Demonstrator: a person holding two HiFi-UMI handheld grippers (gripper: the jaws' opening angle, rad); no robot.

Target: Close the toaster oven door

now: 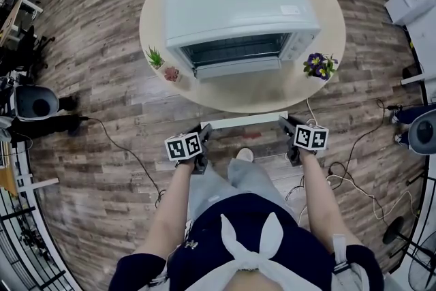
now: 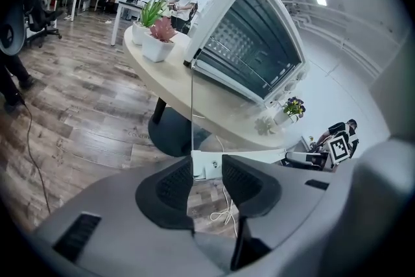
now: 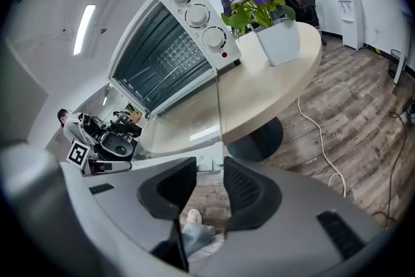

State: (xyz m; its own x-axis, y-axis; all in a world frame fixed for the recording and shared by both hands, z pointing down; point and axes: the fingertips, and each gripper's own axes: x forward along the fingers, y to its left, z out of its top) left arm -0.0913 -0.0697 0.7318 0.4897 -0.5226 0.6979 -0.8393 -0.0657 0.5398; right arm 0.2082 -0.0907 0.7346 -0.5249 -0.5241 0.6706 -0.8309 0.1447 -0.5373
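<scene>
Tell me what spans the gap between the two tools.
The oven door's white handle runs from the left tool to the right tool, with each end between a tool's jaws. The head view shows this best.

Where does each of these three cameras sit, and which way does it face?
Head view: on the person's head, facing steeply down at the white toaster oven on the round beige table; forearms, left gripper and right gripper show.
Left gripper view: on the left gripper, looking past its own jaws at the oven front.
Right gripper view: on the right gripper, likewise; a shoe shows too.
Shared: all see the oven; each gripper view catches the other gripper.
</scene>
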